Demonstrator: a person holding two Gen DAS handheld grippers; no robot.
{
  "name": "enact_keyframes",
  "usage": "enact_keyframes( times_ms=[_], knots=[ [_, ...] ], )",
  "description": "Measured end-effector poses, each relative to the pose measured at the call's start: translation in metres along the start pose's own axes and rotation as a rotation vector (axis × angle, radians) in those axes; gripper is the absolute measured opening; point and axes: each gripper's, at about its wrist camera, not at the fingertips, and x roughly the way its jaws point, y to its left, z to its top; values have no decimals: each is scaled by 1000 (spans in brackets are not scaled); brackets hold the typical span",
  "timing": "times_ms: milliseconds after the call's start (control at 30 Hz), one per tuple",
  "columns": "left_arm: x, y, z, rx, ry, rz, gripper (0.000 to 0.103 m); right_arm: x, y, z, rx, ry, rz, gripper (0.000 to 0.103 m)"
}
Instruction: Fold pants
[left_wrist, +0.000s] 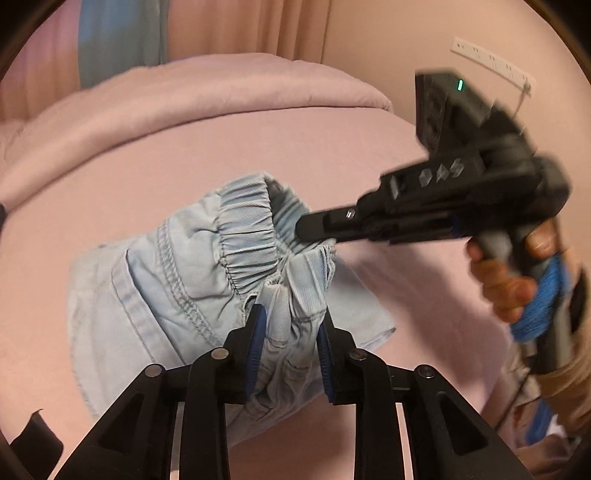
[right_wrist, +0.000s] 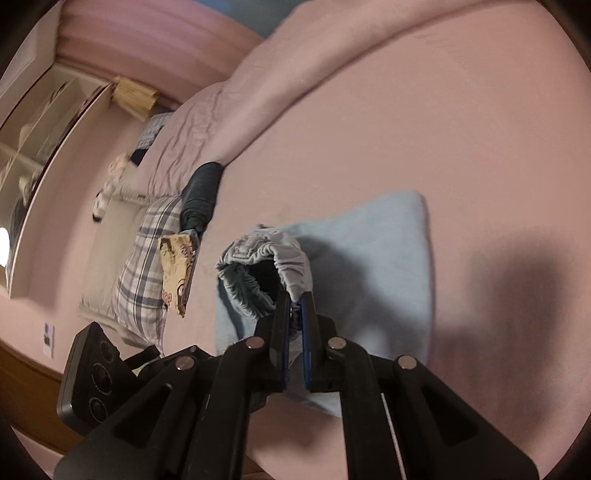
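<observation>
Light blue pants (left_wrist: 177, 280) with an elastic waistband (left_wrist: 247, 236) are lifted at the waist above a pink bed (left_wrist: 147, 155). My left gripper (left_wrist: 290, 314) is shut on a bunched part of the waistband. My right gripper (left_wrist: 310, 227) comes in from the right and is shut on the waistband's other side. In the right wrist view the right gripper (right_wrist: 295, 299) pinches the gathered waistband (right_wrist: 266, 254), and the rest of the pants (right_wrist: 384, 258) lies flat on the bed (right_wrist: 443, 129).
A rolled pink duvet (left_wrist: 184, 103) lies along the bed's far side. In the right wrist view a plaid pillow (right_wrist: 147, 269), a dark garment (right_wrist: 201, 192) and a printed item (right_wrist: 177, 266) lie at the bed's left. The left gripper's body (right_wrist: 96, 376) shows at lower left.
</observation>
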Motion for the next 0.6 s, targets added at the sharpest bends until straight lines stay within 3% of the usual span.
enact_keyframes(
  times_ms=[100,233,367,500,533,600],
  knots=[
    [-13,9,-3,-30,-14,-68,30,6,-13,-1,14,10,-5,8],
    [-44,26,-7,-79,-94,-143,37,14,-29,1,31,11,-87,10],
    [-47,48,-14,-147,-104,-36,38,16,-43,2,82,9,-75,16],
    [-42,81,-27,-279,-101,8,38,-11,-21,0,-17,-86,-178,27],
    [-41,86,-30,-292,-100,3,38,-18,-15,-2,-51,-102,-174,27],
    [-35,91,-30,-304,-94,-6,38,-29,1,-9,-124,-95,-70,27]
  ],
)
